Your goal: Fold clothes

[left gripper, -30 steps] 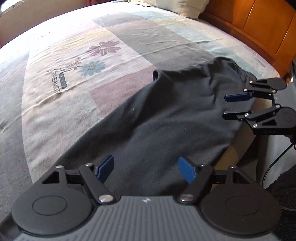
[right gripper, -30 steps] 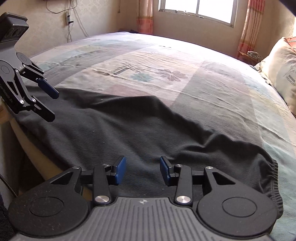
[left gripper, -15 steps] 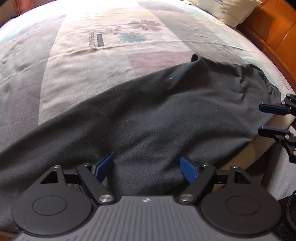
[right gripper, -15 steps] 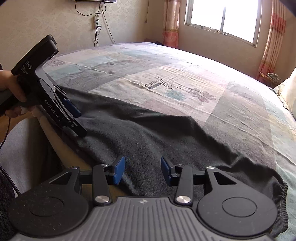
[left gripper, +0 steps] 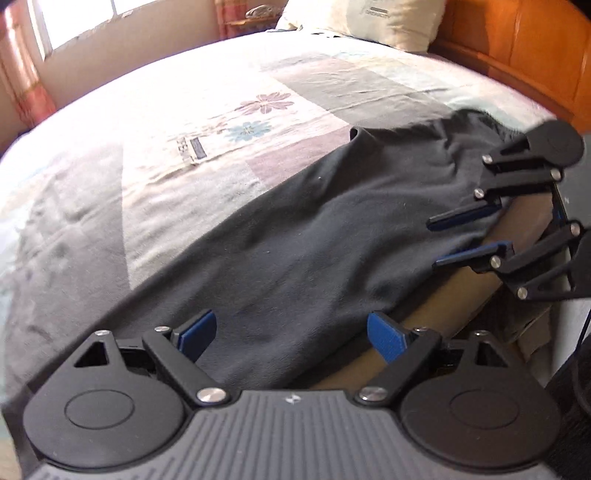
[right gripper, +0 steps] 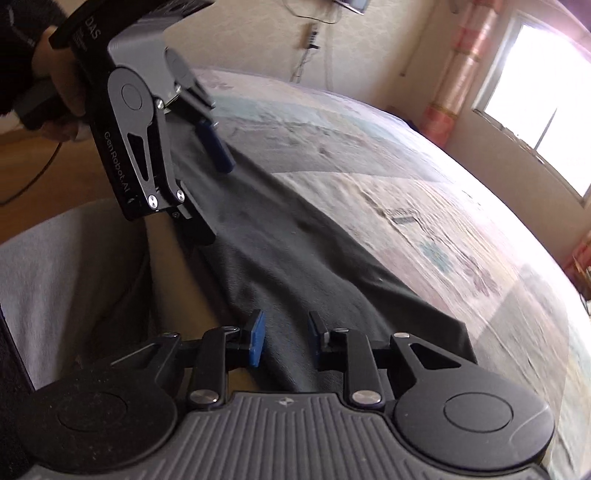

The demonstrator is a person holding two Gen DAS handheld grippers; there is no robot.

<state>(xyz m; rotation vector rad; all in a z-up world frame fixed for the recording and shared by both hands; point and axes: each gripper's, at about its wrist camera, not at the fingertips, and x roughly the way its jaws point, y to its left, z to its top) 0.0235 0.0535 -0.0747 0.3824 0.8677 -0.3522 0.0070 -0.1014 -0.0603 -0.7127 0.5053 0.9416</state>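
1. Faded patchwork cotton covers the bed [left gripper: 155,192], printed with flowers [left gripper: 258,114] and pale blocks; it is wrinkled and brightly lit.
2. A window [left gripper: 74,22] with striped curtains is seen at the far left of the left wrist view, a cream pillow [left gripper: 369,22] at the head of the bed, and an orange wooden headboard [left gripper: 517,48] at the right.
3. A dark grey garment [left gripper: 314,240] of soft, matte knit is laid along the near edge of the bed, its long axis running parallel to that edge; a gathered, ruffled end [left gripper: 476,118] points toward the headboard.
4. The left hand-held gripper [left gripper: 291,332] is held over the garment's near edge with its blue pads spread wide and still parting; cloth lies between them, ungripped.
5. The right hand-held gripper [right gripper: 284,339] is narrowed and closing over the hanging edge; cloth sits between the pads, not yet pressed.
6. A hand [right gripper: 62,85] is seen grasping the left tool's handle.
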